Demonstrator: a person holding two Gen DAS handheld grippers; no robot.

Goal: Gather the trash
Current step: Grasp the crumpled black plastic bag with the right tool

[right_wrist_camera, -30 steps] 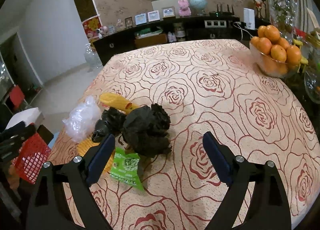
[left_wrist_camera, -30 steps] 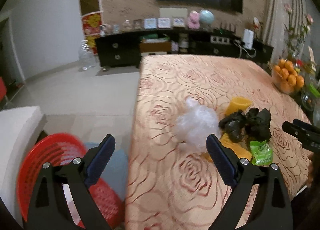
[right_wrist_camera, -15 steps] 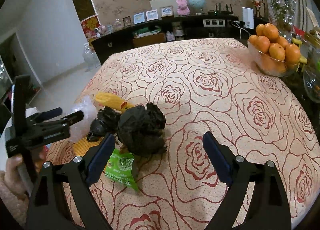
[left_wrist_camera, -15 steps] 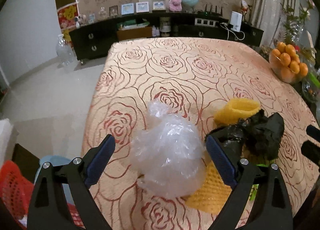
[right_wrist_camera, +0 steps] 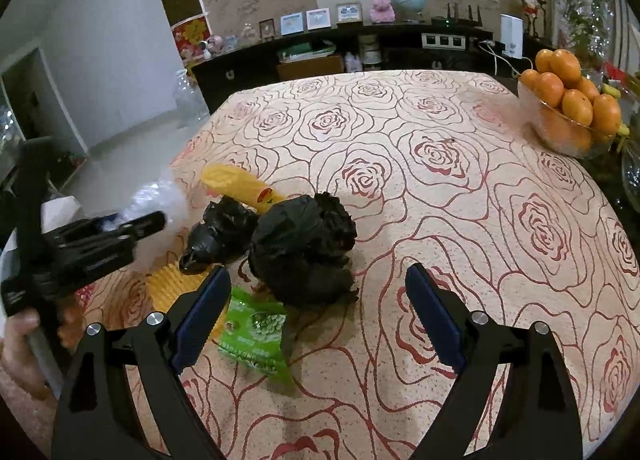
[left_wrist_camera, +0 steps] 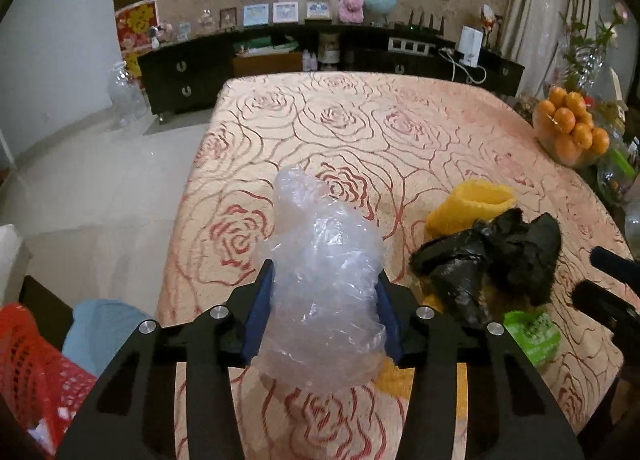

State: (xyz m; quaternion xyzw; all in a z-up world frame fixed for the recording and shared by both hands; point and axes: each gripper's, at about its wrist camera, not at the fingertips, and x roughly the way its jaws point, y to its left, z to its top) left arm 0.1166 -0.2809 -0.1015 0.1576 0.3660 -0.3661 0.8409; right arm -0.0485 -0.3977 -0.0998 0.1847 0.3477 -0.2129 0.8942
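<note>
A crumpled clear plastic bag [left_wrist_camera: 316, 228] lies near the left edge of the rose-patterned table [left_wrist_camera: 360, 128]. My left gripper [left_wrist_camera: 324, 272] has its jaws closing around the bag, both blue pads pressing its sides. From the right wrist view the left gripper [right_wrist_camera: 154, 220] comes in from the left, held by a hand. To the bag's right lie two crumpled black bags [right_wrist_camera: 304, 244] [right_wrist_camera: 220, 232], a yellow foam net [right_wrist_camera: 236, 188] and a green snack wrapper [right_wrist_camera: 252, 332]. My right gripper [right_wrist_camera: 318, 272] hangs open just above the larger black bag and the wrapper, touching nothing.
A glass bowl of oranges [right_wrist_camera: 568, 120] stands at the table's right edge. A red mesh basket [left_wrist_camera: 28, 360] and a light blue object [left_wrist_camera: 96, 324] sit below the table's left edge. A dark sideboard [left_wrist_camera: 320, 56] lines the far wall.
The left gripper came forward and down over the clear bag, and its jaws narrowed from wide open onto the bag's sides. The right gripper stayed put, still open.
</note>
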